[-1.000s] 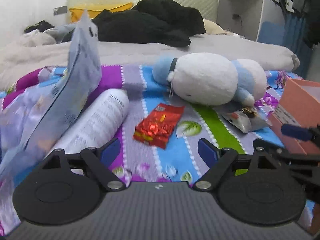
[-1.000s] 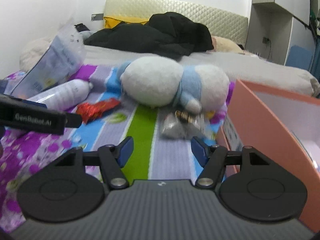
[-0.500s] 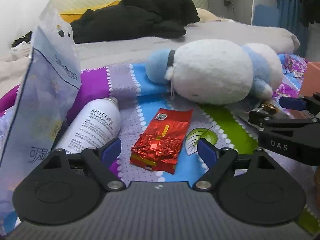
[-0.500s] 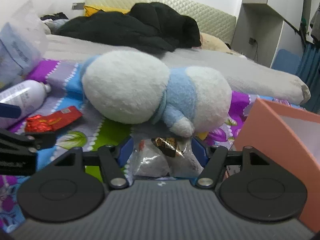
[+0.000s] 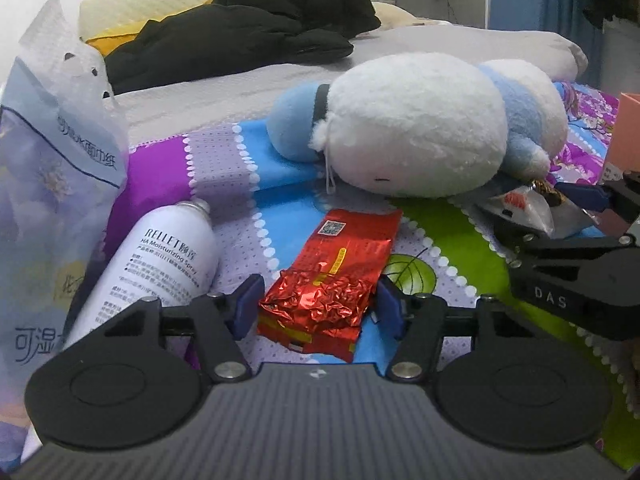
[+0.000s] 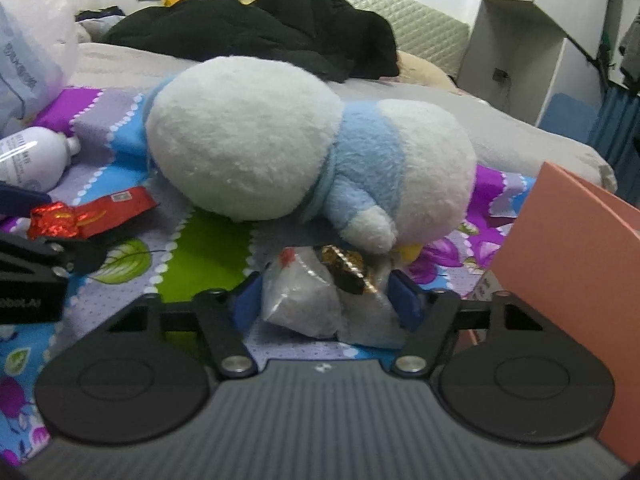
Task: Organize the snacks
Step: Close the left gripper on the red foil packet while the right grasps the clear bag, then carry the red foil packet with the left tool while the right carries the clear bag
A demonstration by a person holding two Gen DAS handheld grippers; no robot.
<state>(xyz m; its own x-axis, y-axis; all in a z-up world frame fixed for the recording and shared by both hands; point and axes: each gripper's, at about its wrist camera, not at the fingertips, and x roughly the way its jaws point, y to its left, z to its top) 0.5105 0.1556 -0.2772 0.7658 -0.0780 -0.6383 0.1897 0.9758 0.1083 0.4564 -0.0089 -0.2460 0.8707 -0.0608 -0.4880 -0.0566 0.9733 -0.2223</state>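
The left wrist view shows the left claw (image 5: 318, 304) low in the frame with its blue fingers spread on either side of a red foil packet (image 5: 334, 280). The crumpled near end of the packet lies between the tips; whether they touch the foil cannot be told, and the claw is open. To the left of the packet lies a white spray bottle (image 5: 160, 256) on its side, and a pale blue tissue pack (image 5: 52, 184) stands at the left edge. These are small or cut off in the right wrist view.

The right wrist view shows the right claw (image 6: 326, 304) open, its fingers either side of a clear plastic bag (image 6: 304, 300) with a gold-wrapped sweet (image 6: 348, 270) on top. The bag sits at the foot of a white and blue plush toy (image 6: 288, 148) in mid-frame. At the right edge stands the wall of a salmon-pink box (image 6: 572, 264); the left view catches only its corner.

Everything rests on a bed (image 6: 520, 136) covered near the camera with a striped, flowered blanket (image 5: 240, 184) in purple, blue and green. Black clothes (image 5: 256, 28) are piled in the upper middle against a quilted cream headboard (image 6: 428, 24). White cabinets stand at the upper right.
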